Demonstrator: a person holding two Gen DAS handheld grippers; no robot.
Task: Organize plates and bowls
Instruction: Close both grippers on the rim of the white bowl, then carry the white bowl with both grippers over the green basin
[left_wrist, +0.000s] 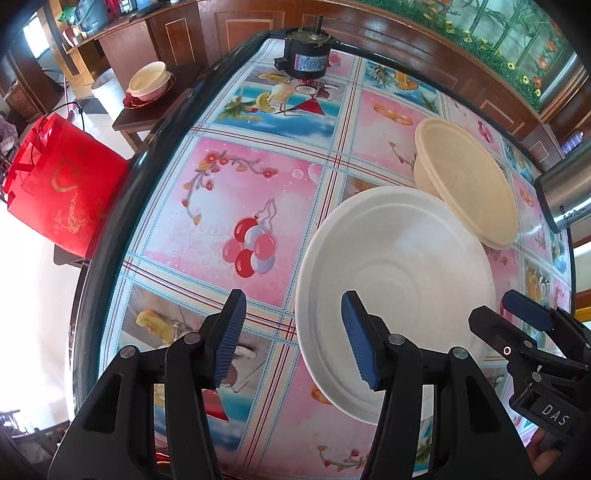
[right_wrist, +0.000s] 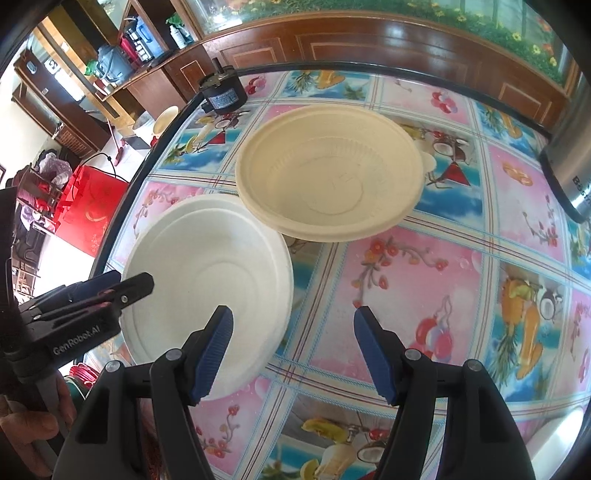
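Note:
A white bowl (left_wrist: 399, 273) (right_wrist: 207, 266) stands on the patterned tablecloth. A cream bowl (left_wrist: 469, 184) (right_wrist: 328, 173) sits tilted behind it, its near rim overlapping the white bowl's far rim. My left gripper (left_wrist: 295, 339) (right_wrist: 125, 284) is open over the white bowl's left rim, one finger inside the bowl and one outside. My right gripper (right_wrist: 293, 352) (left_wrist: 506, 317) is open over the bowl's right rim, its left finger above the bowl and its right finger above the cloth. Neither gripper presses on anything.
A black motor-like object (left_wrist: 304, 55) (right_wrist: 221, 92) stands at the table's far edge. A steel container (left_wrist: 565, 195) (right_wrist: 569, 166) is at the right. Off the table's left side are a red bag (left_wrist: 62, 181) and a side table with stacked bowls (left_wrist: 149, 85).

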